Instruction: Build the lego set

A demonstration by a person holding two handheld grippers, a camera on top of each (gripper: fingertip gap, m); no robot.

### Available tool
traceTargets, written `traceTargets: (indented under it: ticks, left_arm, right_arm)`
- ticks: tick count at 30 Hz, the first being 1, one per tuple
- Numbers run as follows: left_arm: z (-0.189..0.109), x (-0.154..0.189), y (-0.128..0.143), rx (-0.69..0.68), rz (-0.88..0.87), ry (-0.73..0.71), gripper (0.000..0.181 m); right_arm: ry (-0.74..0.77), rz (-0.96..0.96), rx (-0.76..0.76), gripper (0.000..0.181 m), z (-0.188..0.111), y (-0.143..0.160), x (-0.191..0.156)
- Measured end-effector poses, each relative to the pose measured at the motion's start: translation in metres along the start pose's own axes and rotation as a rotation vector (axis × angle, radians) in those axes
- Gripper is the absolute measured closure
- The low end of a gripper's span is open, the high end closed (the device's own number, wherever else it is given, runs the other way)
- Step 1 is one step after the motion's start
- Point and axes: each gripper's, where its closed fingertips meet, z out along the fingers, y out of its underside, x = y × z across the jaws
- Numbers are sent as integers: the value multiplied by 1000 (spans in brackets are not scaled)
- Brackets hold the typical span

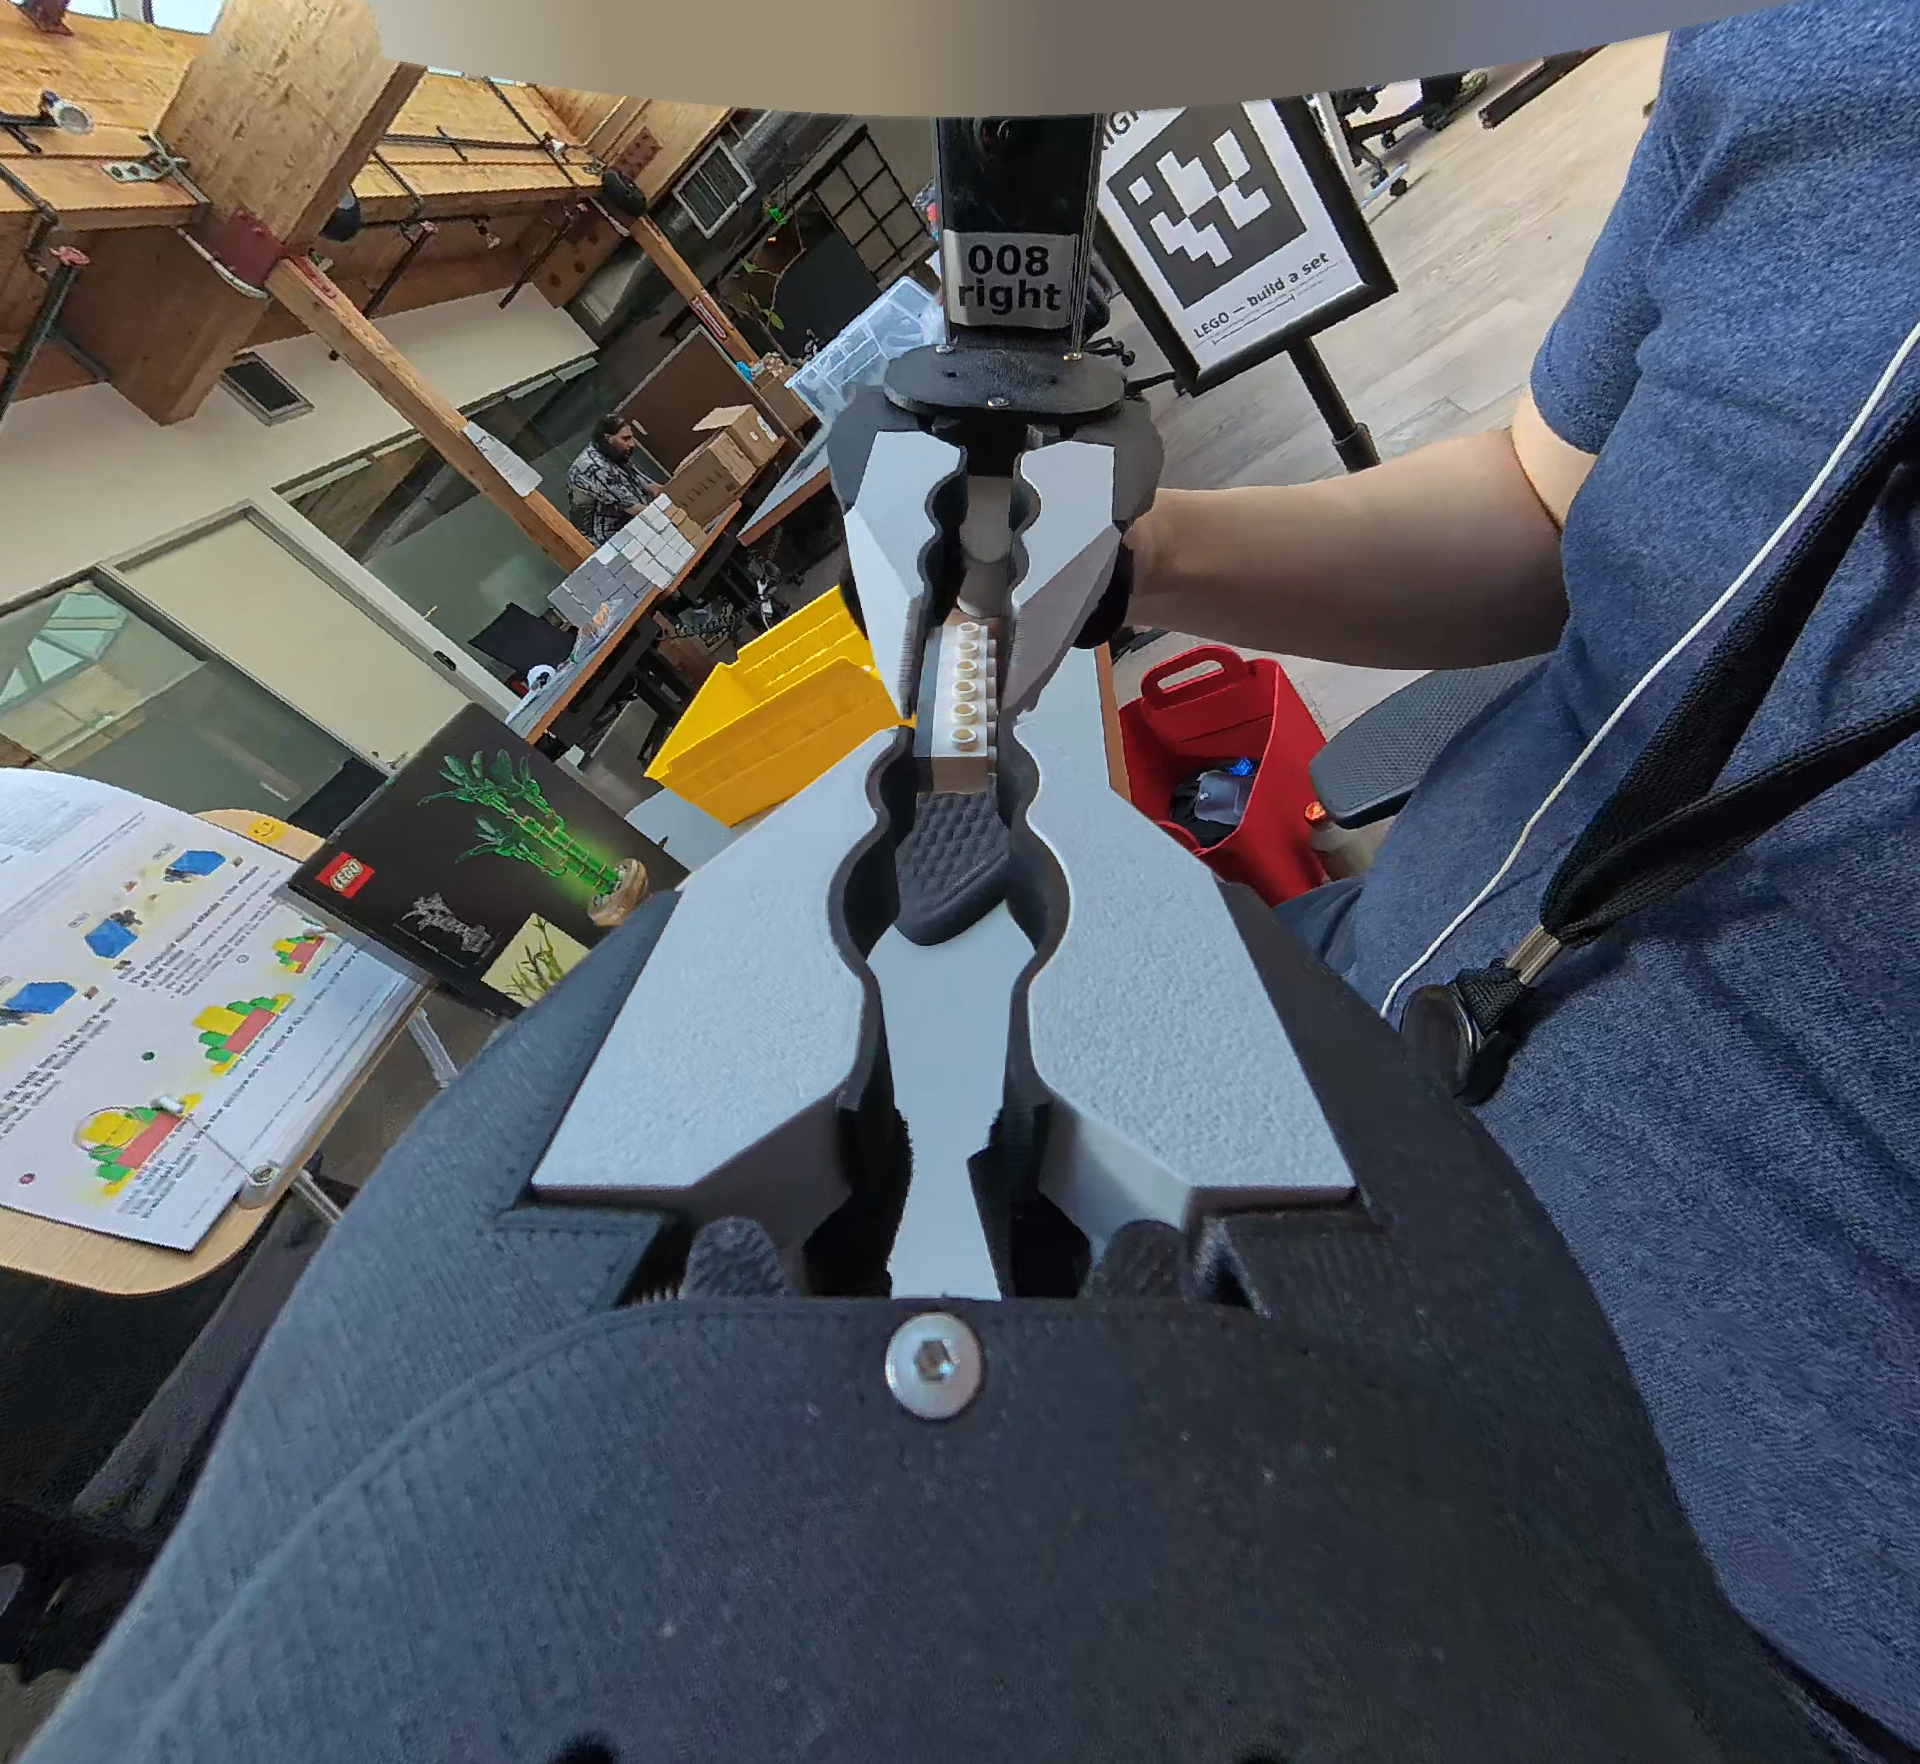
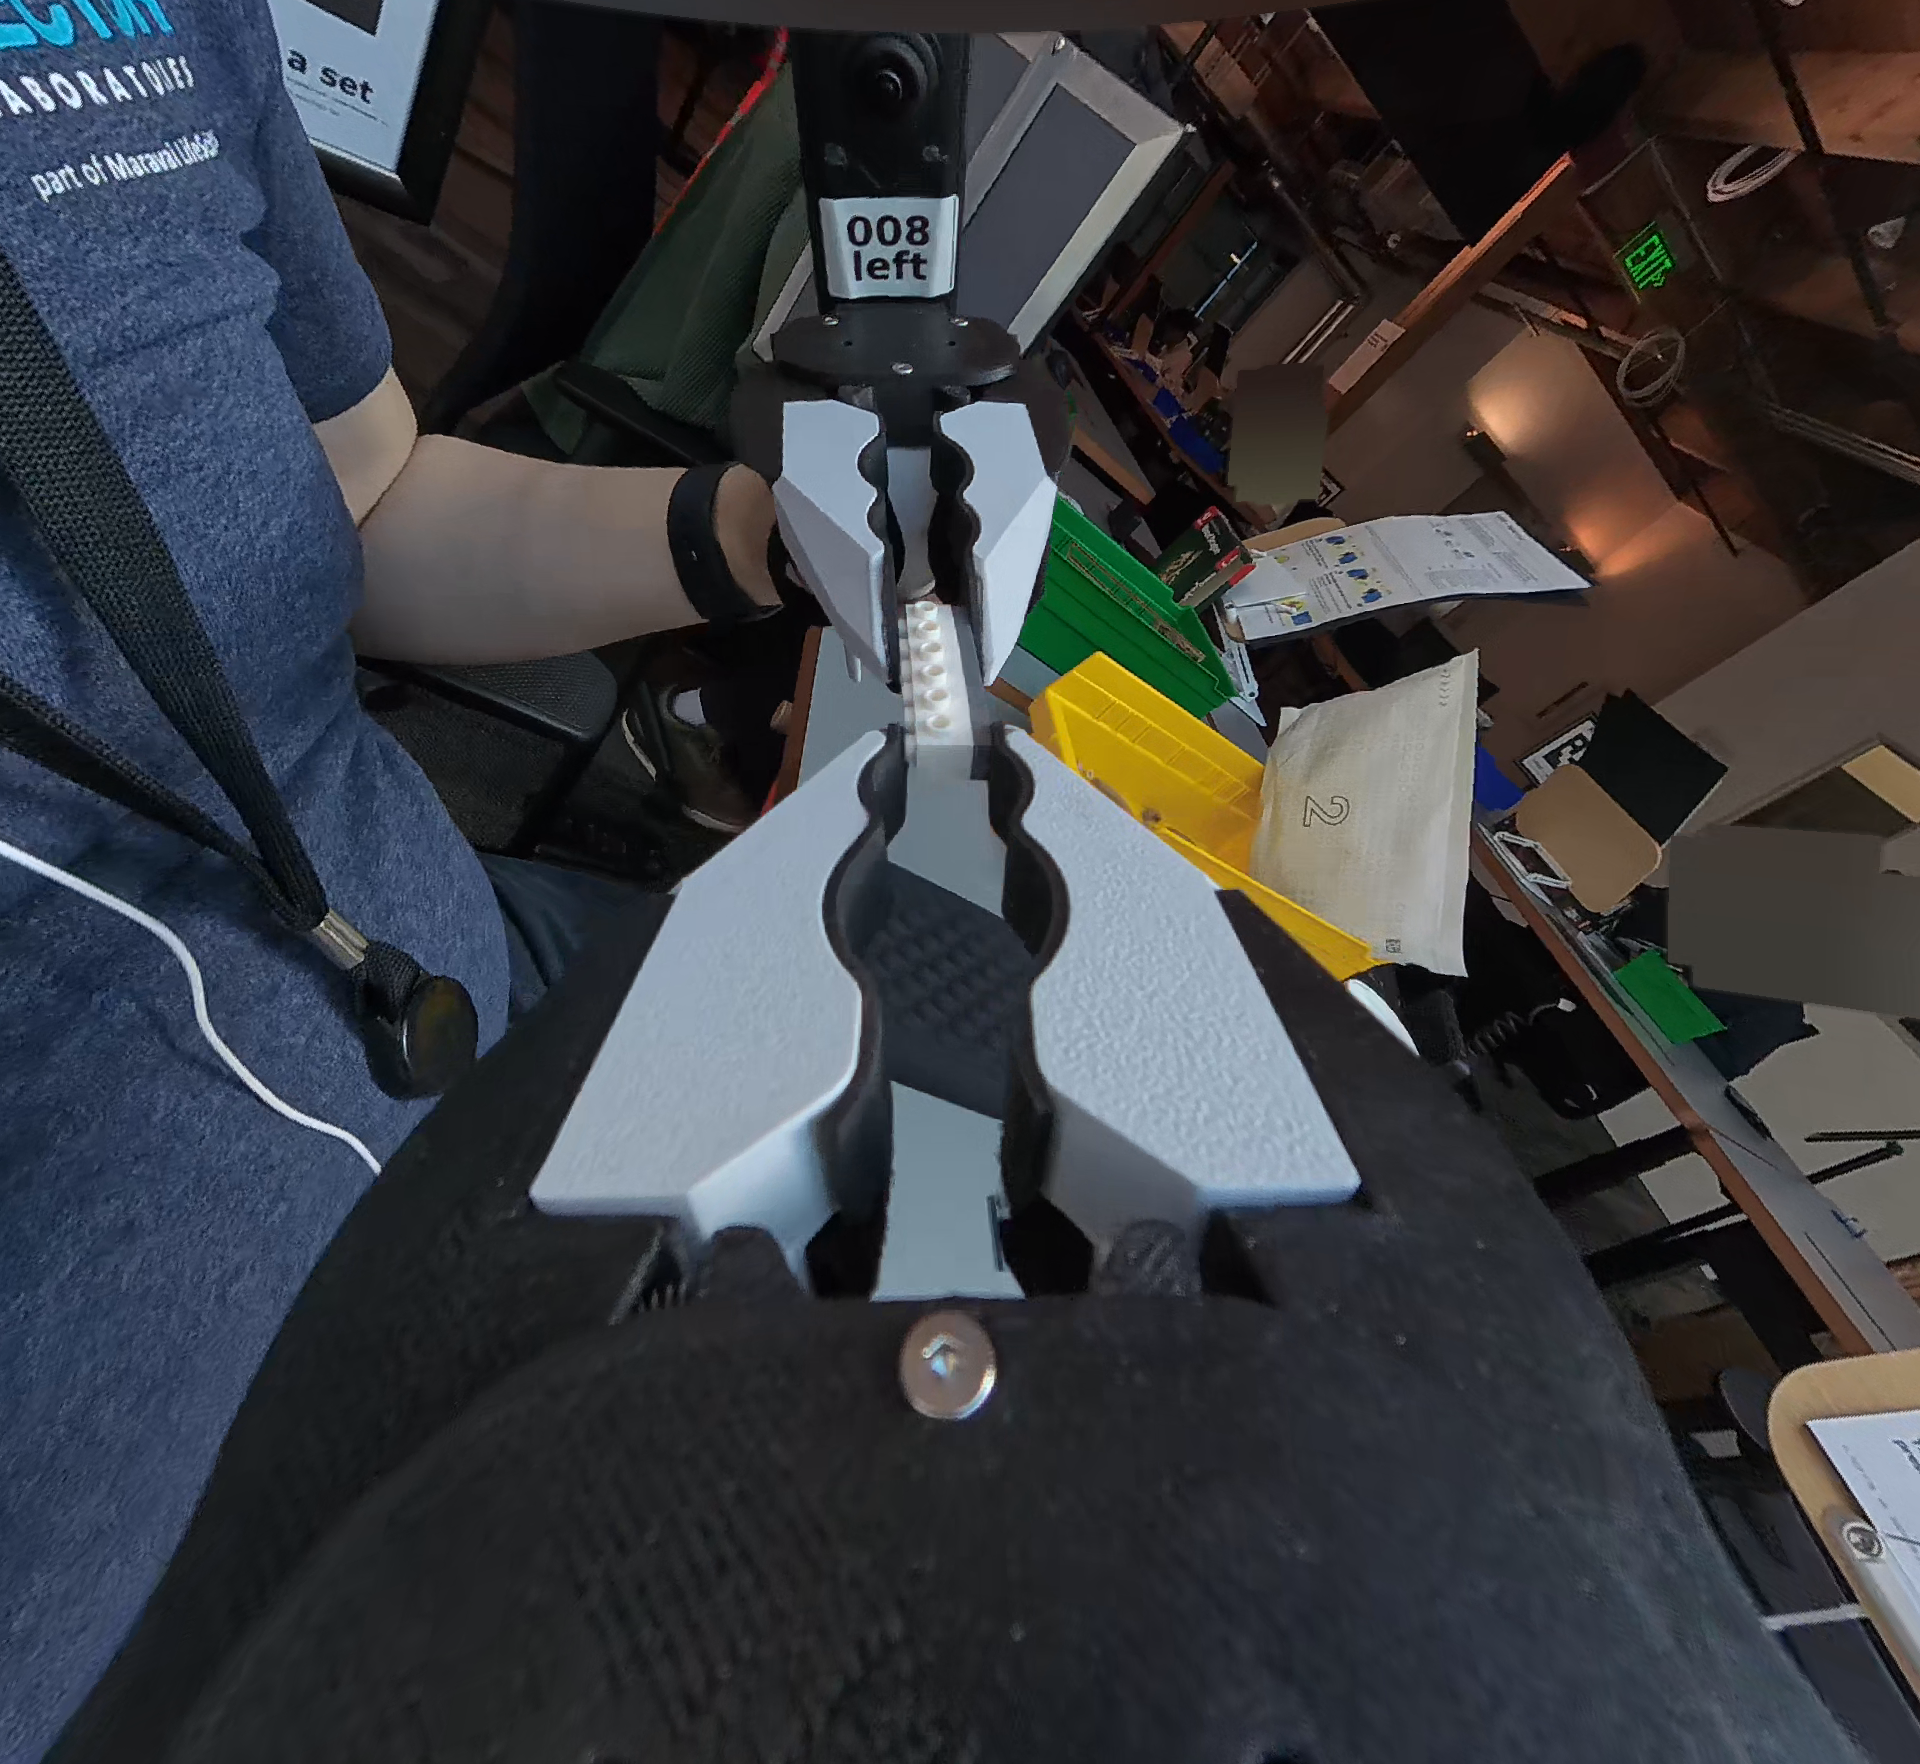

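A long white lego brick [image 1: 964, 691] with one row of studs is held in the air between my two grippers, which face each other tip to tip. My left gripper [image 1: 958, 758] is shut on the near end of the brick in the left wrist view. My right gripper [image 1: 966, 649] is shut on the far end there. In the right wrist view my right gripper [image 2: 943, 746] grips the near end of the brick [image 2: 928, 675] and the left gripper [image 2: 933, 644] grips the far end. The studs face the cameras.
A person's torso in a blue shirt [image 1: 1714, 675] is close by. A yellow bin [image 1: 779, 717], a red bag [image 1: 1226, 758], the set's box [image 1: 468, 873] and an instruction sheet [image 1: 135, 987] lie below. A green bin [image 2: 1112, 602] and a numbered paper bag [image 2: 1371, 810] also show.
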Motion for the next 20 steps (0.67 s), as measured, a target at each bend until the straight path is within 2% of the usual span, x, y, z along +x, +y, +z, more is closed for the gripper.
traceTargets:
  ticks: [4,6,8,10,13,15,18,20]
  left_arm:
    - [5,-1,12,-11,-138,46,168]
    - [11,0,25,-61,-248,76,169]
    - [19,0,44,-137,-380,95,169]
    - [27,0,58,-187,-520,106,169]
    - [38,-4,65,-187,-715,112,168]
    - [41,-4,73,-210,-774,107,169]
    - [42,-5,79,-226,-837,101,169]
    - [41,-4,84,-234,-862,113,169]
  right_arm:
    - [89,-58,-40,165,-3,11,3]
    - [142,-87,-61,140,-5,19,3]
    - [195,-168,-141,135,-8,33,2]
    - [231,-314,-235,146,-9,45,-2]
    - [265,-457,-373,159,-9,64,-3]
    - [314,-518,-421,165,-12,70,4]
    - [304,-500,-436,175,-11,76,4]
    - [282,-442,-439,175,-9,81,3]
